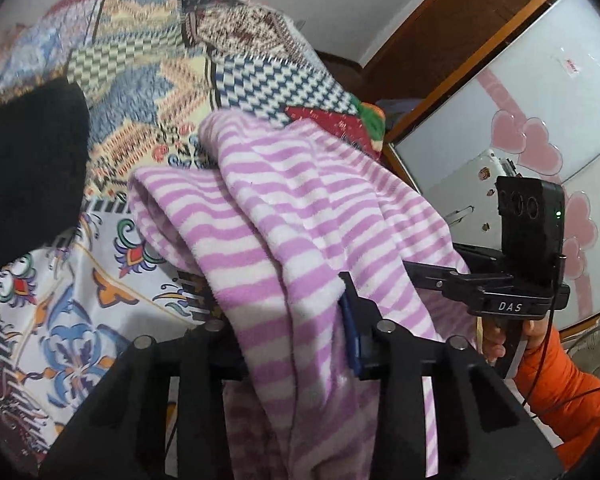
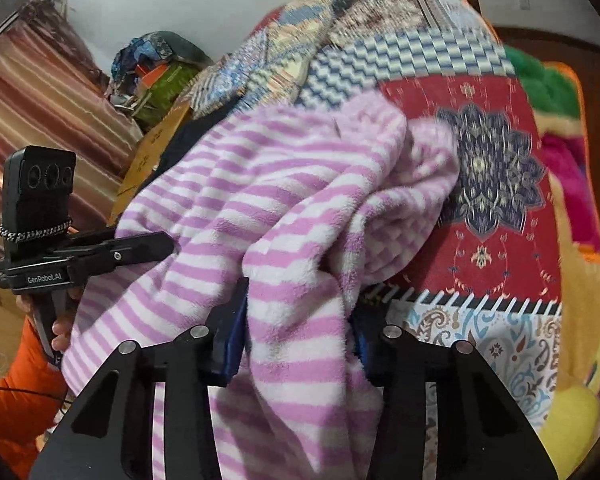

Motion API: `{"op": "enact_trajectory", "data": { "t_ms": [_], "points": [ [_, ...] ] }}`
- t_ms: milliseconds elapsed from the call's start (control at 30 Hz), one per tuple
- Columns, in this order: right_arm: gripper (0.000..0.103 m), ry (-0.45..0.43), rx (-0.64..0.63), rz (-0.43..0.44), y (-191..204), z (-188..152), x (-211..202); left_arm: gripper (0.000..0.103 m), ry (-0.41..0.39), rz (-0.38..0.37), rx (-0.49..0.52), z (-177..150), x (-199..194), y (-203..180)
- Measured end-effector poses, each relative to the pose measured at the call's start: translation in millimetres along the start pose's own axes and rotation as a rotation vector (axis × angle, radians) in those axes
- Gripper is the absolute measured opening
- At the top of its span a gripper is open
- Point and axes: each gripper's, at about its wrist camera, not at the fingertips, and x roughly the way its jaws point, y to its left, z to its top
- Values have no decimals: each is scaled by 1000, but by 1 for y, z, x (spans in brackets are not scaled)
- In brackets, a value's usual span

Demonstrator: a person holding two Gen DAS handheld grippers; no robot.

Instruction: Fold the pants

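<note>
The pink-and-white striped fleece pants point(image 1: 284, 208) hang bunched over a patterned bedspread point(image 1: 148, 92). My left gripper point(image 1: 276, 308) is shut on a thick fold of them, with cloth filling the gap between its pads. In the right wrist view the same pants point(image 2: 284, 200) are gathered in my right gripper point(image 2: 300, 324), shut on another fold between its blue pads point(image 2: 230, 344). Each gripper shows in the other's view: the right gripper point(image 1: 424, 274) bites the cloth from the right, the left gripper point(image 2: 166, 242) from the left. The lower part of the pants hangs hidden below the grippers.
A black garment point(image 1: 32, 168) lies on the bed at left. A wardrobe door with pink hearts point(image 1: 540, 144) stands on the right. An orange sleeve point(image 1: 556, 392) and a hand hold the grippers. Striped curtain point(image 2: 40, 112), cardboard boxes point(image 2: 156, 148) and a bright plush blanket point(image 2: 572, 184) surround the bed.
</note>
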Motion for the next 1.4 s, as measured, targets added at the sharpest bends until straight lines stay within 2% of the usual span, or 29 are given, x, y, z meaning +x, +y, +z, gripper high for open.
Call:
{"op": "enact_trajectory", "data": {
  "t_ms": [333, 600, 767, 1067, 1267, 1400],
  "points": [
    [37, -141, -125, -11, 60, 17, -41, 33, -178, 56, 83, 4, -90, -15],
    [37, -240, -223, 6, 124, 57, -47, 33, -328, 109, 93, 13, -169, 10],
    [37, -266, -282, 16, 158, 88, -28, 33, -386, 160, 71, 26, -203, 44],
    [36, -304, -340, 61, 197, 142, 25, 33, -429, 220, 7, 71, -234, 125],
    [36, -306, -351, 77, 207, 180, 78, 33, -434, 249, -36, 102, -222, 195],
    [36, -237, -323, 71, 200, 194, 126, 34, -372, 246, -118, 108, -191, 250]
  ]
}}
